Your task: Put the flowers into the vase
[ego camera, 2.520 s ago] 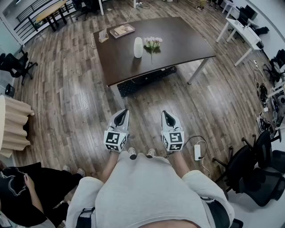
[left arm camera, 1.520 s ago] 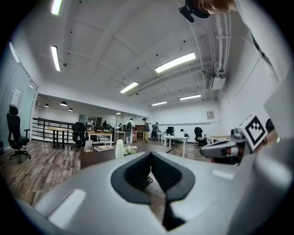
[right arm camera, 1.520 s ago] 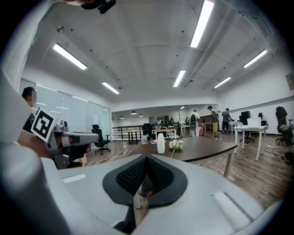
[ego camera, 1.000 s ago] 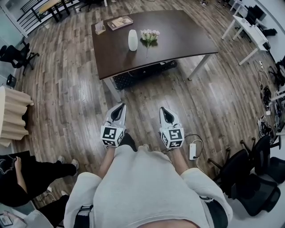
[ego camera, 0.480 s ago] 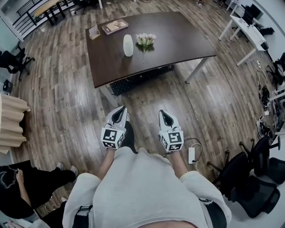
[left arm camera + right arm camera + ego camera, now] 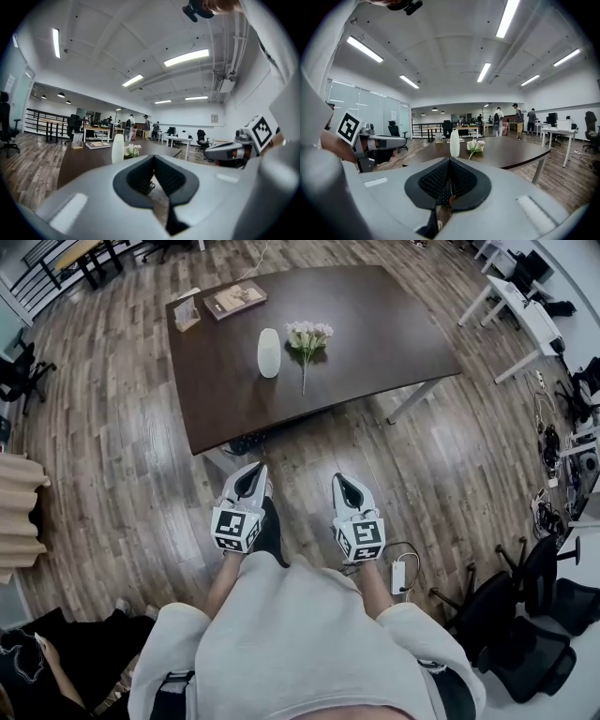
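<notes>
A white vase (image 6: 268,352) stands upright on the dark brown table (image 6: 375,324). Just to its right lies a bunch of pale flowers (image 6: 307,335), its thin stem pointing toward the near edge. Both grippers hang over the wood floor, well short of the table. My left gripper (image 6: 255,468) is shut and empty, and so is my right gripper (image 6: 340,478). In the left gripper view the vase (image 6: 117,148) and flowers (image 6: 131,150) show beyond the shut left gripper (image 6: 153,157). The right gripper view shows the vase (image 6: 454,143) and flowers (image 6: 476,146) past the shut right gripper (image 6: 449,160).
A book (image 6: 234,299) and a small card stand (image 6: 186,310) sit at the table's far left corner. Black office chairs (image 6: 525,615) crowd the right side, near a power strip (image 6: 397,576) on the floor. White desks (image 6: 520,296) stand far right. A person (image 6: 28,662) crouches at lower left.
The table, vase and flowers have drawn nearer and grown larger in the head view as I walk forward. Both grippers stay shut, side by side. The person at lower left has slipped toward the frame's edge.
</notes>
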Tool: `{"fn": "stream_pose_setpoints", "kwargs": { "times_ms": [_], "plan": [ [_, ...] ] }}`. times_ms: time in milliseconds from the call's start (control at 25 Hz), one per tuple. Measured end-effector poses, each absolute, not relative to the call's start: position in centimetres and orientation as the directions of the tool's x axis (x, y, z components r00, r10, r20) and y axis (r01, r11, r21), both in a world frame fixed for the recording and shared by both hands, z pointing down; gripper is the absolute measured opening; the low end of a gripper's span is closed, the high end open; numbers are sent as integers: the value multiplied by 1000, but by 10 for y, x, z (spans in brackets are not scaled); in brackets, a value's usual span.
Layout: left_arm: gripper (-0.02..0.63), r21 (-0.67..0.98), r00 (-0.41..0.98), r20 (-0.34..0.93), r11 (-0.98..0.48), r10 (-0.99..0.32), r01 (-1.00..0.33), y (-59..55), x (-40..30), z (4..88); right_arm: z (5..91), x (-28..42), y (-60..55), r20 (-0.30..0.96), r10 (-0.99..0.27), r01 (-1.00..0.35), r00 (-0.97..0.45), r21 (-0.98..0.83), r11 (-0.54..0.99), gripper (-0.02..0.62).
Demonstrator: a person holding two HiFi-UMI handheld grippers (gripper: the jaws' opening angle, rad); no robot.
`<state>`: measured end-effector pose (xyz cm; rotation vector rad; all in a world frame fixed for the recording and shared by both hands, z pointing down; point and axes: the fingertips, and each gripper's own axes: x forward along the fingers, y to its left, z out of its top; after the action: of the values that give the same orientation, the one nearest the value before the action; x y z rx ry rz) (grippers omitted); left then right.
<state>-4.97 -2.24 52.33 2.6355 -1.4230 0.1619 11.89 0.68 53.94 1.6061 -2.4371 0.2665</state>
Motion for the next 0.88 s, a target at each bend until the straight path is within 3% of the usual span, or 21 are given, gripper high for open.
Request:
{"fn": "stream_pose_setpoints", "kwargs": {
  "times_ms": [520,880],
  "plan": [
    [11,79,588,147,-583,-796,-809,-209,-78,495,521,90,-177,305,-890,-938,-338,-38,343,-2],
    [11,56,558,124,-555,-821,-830,-321,-119,478,499,87,-298,258,-919,-953,-297,-28,300,-2]
  ]
}}
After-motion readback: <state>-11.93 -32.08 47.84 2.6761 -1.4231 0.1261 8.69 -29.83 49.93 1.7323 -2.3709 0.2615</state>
